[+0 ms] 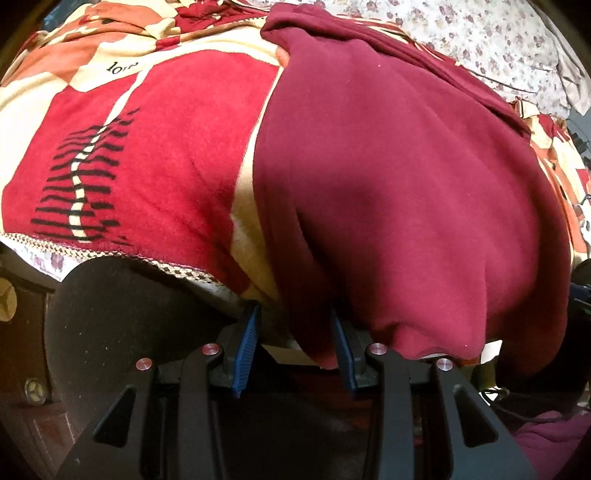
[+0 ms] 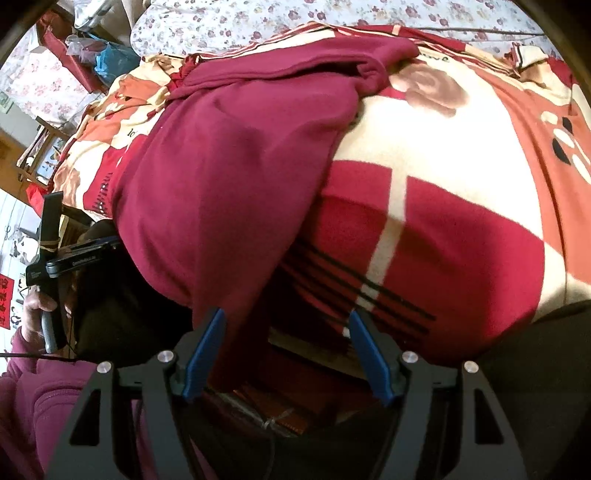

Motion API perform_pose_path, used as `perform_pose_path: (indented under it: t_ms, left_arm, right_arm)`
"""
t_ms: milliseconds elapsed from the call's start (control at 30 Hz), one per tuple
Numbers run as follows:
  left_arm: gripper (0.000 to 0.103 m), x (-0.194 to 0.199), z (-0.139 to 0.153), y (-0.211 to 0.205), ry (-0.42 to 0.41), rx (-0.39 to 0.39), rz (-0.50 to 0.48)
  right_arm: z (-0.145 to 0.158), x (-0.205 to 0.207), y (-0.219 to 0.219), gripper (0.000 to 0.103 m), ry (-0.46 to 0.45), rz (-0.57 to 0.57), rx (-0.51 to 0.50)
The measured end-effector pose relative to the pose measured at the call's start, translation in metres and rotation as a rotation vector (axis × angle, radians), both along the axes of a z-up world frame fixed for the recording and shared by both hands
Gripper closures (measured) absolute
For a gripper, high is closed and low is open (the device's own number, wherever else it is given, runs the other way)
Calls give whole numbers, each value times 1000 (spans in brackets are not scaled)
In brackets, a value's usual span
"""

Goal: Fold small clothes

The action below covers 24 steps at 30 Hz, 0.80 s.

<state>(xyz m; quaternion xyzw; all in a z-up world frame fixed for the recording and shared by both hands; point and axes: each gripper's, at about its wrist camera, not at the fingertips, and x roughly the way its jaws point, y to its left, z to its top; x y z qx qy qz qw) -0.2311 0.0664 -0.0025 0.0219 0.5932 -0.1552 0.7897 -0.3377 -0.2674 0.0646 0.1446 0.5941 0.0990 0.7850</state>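
Maroon garment (image 1: 406, 206): a soft sweatshirt-like top spread on the bed, its near hem drooping over the bed's front edge, probably so both grippers can reach that hem from below.
Left gripper (image 1: 293, 354): jaws apart, blue pads (image 1: 245, 354) either side of the hem's left corner; cloth hangs between them, but nothing is pinched. It looks placed to take that corner.
Right gripper (image 2: 286, 354): jaws wide apart, one blue pad (image 2: 201, 360) just beside the garment's hanging right edge; the gap between the fingers shows only the dark space under the bed. Nothing is held.
Why low and level: both tools sit at the bed's edge, facing along the cloth, which suits a lift of the hem toward the far end for a first fold; this is my reading, not something seen.
Person's hand (image 2: 42, 314): in the right wrist view it grips the other tool's handle at the garment's far left side.
Patterned blanket (image 1: 155, 155): red, cream and orange squares with black fern-like marks, lying under the garment as the folding surface.
Far end of garment (image 2: 295, 62): bunched and rolled, perhaps sleeves or a hood; I cannot tell which.
Floral sheet (image 2: 332, 18): pale, beyond the blanket.
Risk: the thick cloth may slip from a shallow pinch.
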Motion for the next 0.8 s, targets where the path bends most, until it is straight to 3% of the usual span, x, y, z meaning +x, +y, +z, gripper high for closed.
perform_pose_path:
  t_ms: [167, 500, 667, 800]
  left_arm:
    - [85, 6, -5, 1, 38, -36, 32]
    - [85, -2, -13, -20, 86, -34, -58]
    - [85, 4, -20, -20, 109, -57, -31]
    - [96, 6, -20, -21, 115, -84, -35]
  right_arm:
    - [-3, 2, 0, 29, 7, -5, 11]
    - [-4, -5, 4, 28, 39, 16, 50]
    - [-8, -11, 9, 27, 65, 43, 75]
    - [-15, -13, 15, 27, 68, 39, 145]
